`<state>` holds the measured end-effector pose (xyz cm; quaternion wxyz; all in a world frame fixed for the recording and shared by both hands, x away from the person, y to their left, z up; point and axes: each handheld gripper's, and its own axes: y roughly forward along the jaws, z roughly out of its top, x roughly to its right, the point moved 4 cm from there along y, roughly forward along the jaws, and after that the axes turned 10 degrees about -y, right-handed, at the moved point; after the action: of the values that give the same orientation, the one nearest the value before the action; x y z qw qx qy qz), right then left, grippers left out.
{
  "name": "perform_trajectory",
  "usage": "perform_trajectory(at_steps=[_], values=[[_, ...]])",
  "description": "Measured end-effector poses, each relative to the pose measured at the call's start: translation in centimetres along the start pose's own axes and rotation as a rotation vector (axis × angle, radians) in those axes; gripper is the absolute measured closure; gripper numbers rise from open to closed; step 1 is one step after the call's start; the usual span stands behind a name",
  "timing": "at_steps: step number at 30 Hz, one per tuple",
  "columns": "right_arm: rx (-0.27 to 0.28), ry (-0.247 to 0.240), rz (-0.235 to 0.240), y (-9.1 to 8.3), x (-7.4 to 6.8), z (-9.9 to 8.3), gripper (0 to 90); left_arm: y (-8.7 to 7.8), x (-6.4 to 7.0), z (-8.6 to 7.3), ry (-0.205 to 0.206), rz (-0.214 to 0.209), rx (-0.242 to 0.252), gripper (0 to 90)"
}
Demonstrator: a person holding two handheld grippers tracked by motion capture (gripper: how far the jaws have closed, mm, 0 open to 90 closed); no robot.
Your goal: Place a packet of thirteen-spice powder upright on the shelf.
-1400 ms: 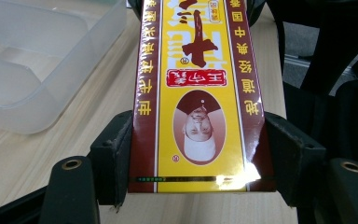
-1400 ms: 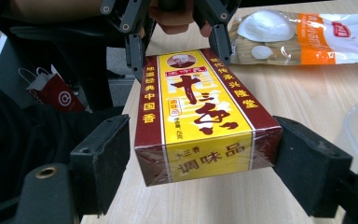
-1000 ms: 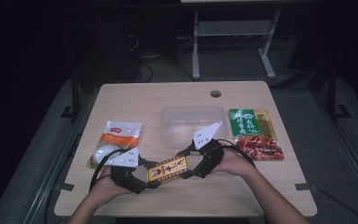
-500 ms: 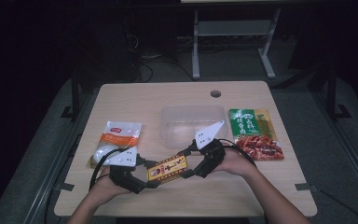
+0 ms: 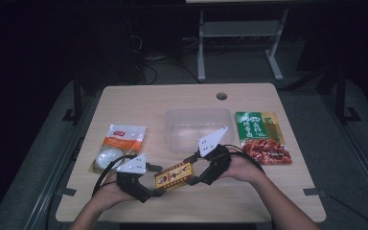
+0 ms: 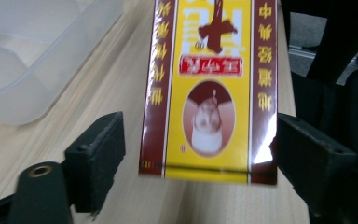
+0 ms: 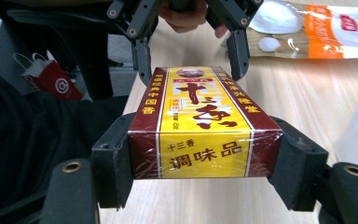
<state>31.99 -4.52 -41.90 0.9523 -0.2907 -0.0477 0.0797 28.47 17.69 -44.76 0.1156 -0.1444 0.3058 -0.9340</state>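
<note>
A yellow and maroon spice box [image 5: 174, 175] hangs just above the wooden table [image 5: 139, 103] near its front edge, held between both grippers. My right gripper [image 5: 191, 172] is shut on one end; in the right gripper view its jaws press both long sides of the box [image 7: 205, 126]. My left gripper [image 5: 155, 184] is open around the other end. In the left gripper view the box [image 6: 209, 88] sits between the jaws, with a gap on the left side and the right jaw at its edge. The left gripper [image 7: 190, 58] flanks the far end.
A clear plastic container [image 5: 199, 127] stands mid-table just behind the grippers. A white and orange pouch [image 5: 120, 143] lies at the left. A green packet [image 5: 258, 125] and a red meat packet [image 5: 268, 152] lie at the right. A cable hole [image 5: 222, 96] is at the back.
</note>
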Motion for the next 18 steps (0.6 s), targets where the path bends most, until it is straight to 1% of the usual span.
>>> perform_trajectory(at_steps=[4,5,6,7,8,9,10,11,12,14,15,16,18], values=[[-0.005,0.006,-0.028,-0.9,-0.1,-0.2,32.0,-0.2,-0.2,-0.3,-0.017,0.031,-0.007,15.8],[-0.01,0.015,-0.038,-1.2,-0.1,-0.2,32.0,-0.2,-0.2,-0.3,-0.022,0.042,-0.003,15.6],[-0.008,0.007,-0.047,-1.4,-0.1,-0.2,32.0,-0.1,-0.3,-0.4,-0.043,0.072,-0.009,15.6],[-0.005,0.016,-0.056,-1.8,-0.1,-0.3,32.0,-0.1,-0.4,-0.5,-0.063,0.085,-0.009,15.6],[-0.006,0.02,-0.063,-2.0,-0.1,-0.3,32.1,-0.1,-0.5,-0.9,-0.093,0.095,-0.002,15.6],[-0.003,0.017,-0.077,-2.3,0.0,-0.4,32.0,-0.1,-0.4,-1.2,-0.101,0.106,-0.01,15.6],[-0.004,0.032,-0.08,-2.6,-0.1,-0.4,32.1,-0.1,-0.4,-1.5,-0.104,0.115,-0.016,15.6],[0.001,0.022,-0.087,-2.7,0.1,-0.5,32.0,-0.1,-0.3,-1.9,-0.112,0.133,-0.028,15.7],[0.004,0.039,-0.092,-3.0,0.0,-0.6,32.0,-0.2,-0.2,-2.2,-0.118,0.138,-0.029,15.9],[-0.003,0.037,-0.105,-3.3,0.2,-0.8,32.0,-0.3,-0.1,-2.6,-0.138,0.124,-0.029,16.2],[-0.01,0.037,-0.116,-3.5,0.3,-0.9,32.0,-0.3,-0.1,-2.7,-0.141,0.117,-0.034,16.2],[-0.007,0.036,-0.12,-3.5,0.3,-0.9,32.0,-0.3,-0.1,-2.9,-0.16,0.112,-0.041,16.2],[-0.007,0.042,-0.137,-3.8,0.4,-0.9,32.0,-0.3,-0.2,-3.1,-0.163,0.118,-0.043,16.2]])
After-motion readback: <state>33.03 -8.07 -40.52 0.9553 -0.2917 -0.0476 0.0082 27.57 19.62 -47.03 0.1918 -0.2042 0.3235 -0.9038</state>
